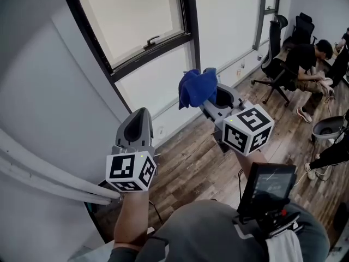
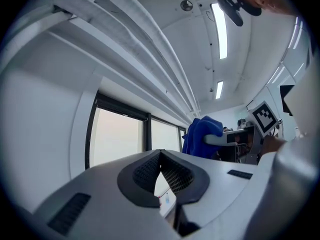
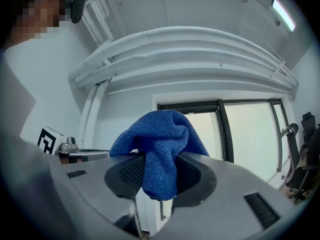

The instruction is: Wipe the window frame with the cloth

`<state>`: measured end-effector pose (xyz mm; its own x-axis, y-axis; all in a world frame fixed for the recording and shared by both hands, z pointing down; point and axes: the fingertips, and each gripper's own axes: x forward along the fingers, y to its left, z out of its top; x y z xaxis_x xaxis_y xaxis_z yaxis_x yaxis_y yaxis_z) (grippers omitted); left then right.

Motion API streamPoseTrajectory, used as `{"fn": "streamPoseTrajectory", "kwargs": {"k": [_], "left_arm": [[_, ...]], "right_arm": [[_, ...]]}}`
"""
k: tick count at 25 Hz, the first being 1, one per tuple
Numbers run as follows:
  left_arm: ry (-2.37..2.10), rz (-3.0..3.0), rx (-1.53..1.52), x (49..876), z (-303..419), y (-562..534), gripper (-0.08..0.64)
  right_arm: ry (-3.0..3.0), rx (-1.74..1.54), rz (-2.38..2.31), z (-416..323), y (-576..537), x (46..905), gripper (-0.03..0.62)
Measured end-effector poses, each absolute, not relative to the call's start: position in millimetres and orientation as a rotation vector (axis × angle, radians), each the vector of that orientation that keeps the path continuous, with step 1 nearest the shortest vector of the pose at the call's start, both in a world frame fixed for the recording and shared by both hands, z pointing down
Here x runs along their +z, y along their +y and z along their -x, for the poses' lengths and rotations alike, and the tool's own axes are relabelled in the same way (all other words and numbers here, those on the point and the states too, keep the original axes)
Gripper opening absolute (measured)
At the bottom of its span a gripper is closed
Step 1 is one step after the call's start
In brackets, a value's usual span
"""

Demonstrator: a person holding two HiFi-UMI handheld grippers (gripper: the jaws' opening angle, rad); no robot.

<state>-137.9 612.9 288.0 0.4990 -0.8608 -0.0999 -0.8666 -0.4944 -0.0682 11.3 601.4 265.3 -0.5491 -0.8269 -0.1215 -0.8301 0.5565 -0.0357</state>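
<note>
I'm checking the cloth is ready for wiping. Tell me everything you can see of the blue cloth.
The blue cloth is a knit-textured, microfibre-looking rag, bunched rather than spread. The right hand-held gripper is shut on it: a bundle bulges above the jaws and a short tail hangs below. It is held in the air, short of the window frame, touching nothing else.

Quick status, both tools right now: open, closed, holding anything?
Left tool: closed, empty.
Right tool: closed on the blue cloth.
</note>
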Motion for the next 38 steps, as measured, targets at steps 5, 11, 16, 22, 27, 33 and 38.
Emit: {"fn": "streamPoseTrajectory", "kwargs": {"k": [5, 11, 16, 22, 27, 33, 38], "left_arm": [[1.506, 2.646, 0.068, 290.8, 144.0, 615.7, 0.009], [1.479, 2.696, 0.062, 305.6, 164.8, 616.7, 0.009], [1.428, 2.729, 0.057, 311.9, 172.2, 615.1, 0.009], [1.387, 2.782, 0.055, 324.9, 170.7, 604.3, 0.009], [1.416, 2.768, 0.048, 326.2, 167.8, 575.0, 0.009], [1.437, 2.727, 0.025, 316.6, 147.4, 518.8, 0.009], [1.436, 2.716, 0.065, 305.3, 112.1, 473.8, 0.009]], "right_arm": [[2.650, 0.021, 1.421, -2.2, 603.4, 263.7, 0.143], [2.644, 0.002, 1.455, 20.3, 606.8, 272.9, 0.143], [2.635, 0.009, 1.499, 34.1, 613.5, 277.8, 0.143], [2.609, -0.027, 1.536, 33.6, 601.5, 285.8, 0.144], [2.613, -0.023, 1.498, 28.7, 571.3, 288.1, 0.144], [2.599, -0.032, 1.457, 3.8, 509.0, 285.6, 0.144], [2.609, 0.000, 1.421, -26.7, 466.2, 273.3, 0.144]]}}
